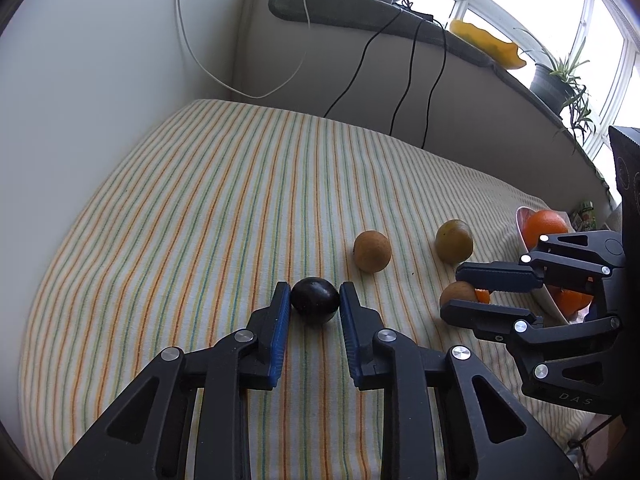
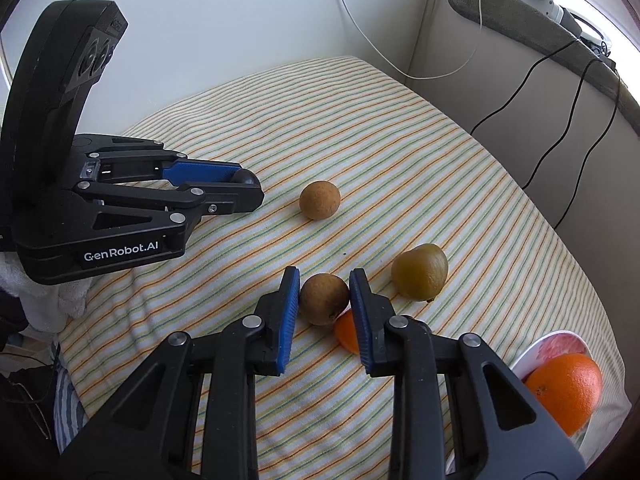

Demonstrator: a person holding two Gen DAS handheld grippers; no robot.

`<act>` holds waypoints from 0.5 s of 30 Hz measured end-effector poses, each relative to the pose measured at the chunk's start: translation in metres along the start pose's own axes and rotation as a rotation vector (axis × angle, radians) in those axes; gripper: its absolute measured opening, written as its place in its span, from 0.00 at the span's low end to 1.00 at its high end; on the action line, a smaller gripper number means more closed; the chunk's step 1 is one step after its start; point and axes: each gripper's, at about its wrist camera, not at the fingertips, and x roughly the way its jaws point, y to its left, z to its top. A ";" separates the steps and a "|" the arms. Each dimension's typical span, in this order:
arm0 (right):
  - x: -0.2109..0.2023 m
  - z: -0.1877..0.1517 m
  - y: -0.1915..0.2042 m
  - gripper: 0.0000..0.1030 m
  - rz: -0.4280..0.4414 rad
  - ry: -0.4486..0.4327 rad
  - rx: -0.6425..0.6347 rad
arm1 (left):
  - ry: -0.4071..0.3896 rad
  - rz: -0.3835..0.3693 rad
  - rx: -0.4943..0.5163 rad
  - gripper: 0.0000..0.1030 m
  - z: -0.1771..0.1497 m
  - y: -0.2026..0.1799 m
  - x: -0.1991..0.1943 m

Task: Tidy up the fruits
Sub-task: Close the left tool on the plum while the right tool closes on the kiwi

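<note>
My left gripper (image 1: 315,300) is shut on a dark plum (image 1: 315,301) resting on the striped cloth (image 1: 200,200). My right gripper (image 2: 324,294) is shut on a brown round fruit (image 2: 323,299), with a small orange (image 2: 347,334) right behind it. The right gripper also shows in the left wrist view (image 1: 454,292), and the left gripper shows in the right wrist view (image 2: 248,190). Another brown fruit (image 2: 319,200) and a green-brown kiwi (image 2: 419,272) lie loose on the cloth. A white bowl (image 2: 532,354) at the right holds a large orange (image 2: 566,390).
White walls close off the back and left. A grey ledge (image 1: 420,28) with black cables (image 1: 436,80), a yellow object (image 1: 486,42) and a potted plant (image 1: 556,80) runs behind. A white towel (image 2: 52,300) lies at the cloth's left edge.
</note>
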 end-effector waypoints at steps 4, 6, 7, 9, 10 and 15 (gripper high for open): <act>-0.013 -0.001 -0.001 0.26 0.005 -0.028 0.012 | -0.012 -0.005 -0.006 0.22 -0.001 0.001 -0.006; -0.019 -0.002 -0.001 0.26 0.007 -0.043 0.019 | -0.018 -0.009 -0.009 0.22 -0.002 0.000 -0.010; -0.022 -0.003 -0.002 0.26 0.007 -0.050 0.024 | -0.021 -0.012 -0.010 0.22 -0.002 -0.001 -0.012; -0.027 -0.004 -0.002 0.26 0.009 -0.065 0.034 | -0.027 -0.020 -0.011 0.22 -0.003 -0.002 -0.016; -0.030 -0.005 -0.003 0.26 0.010 -0.073 0.040 | -0.030 -0.026 -0.013 0.22 -0.003 -0.004 -0.018; -0.054 -0.013 -0.007 0.26 0.008 -0.118 0.076 | -0.049 -0.056 -0.002 0.22 -0.002 -0.016 -0.029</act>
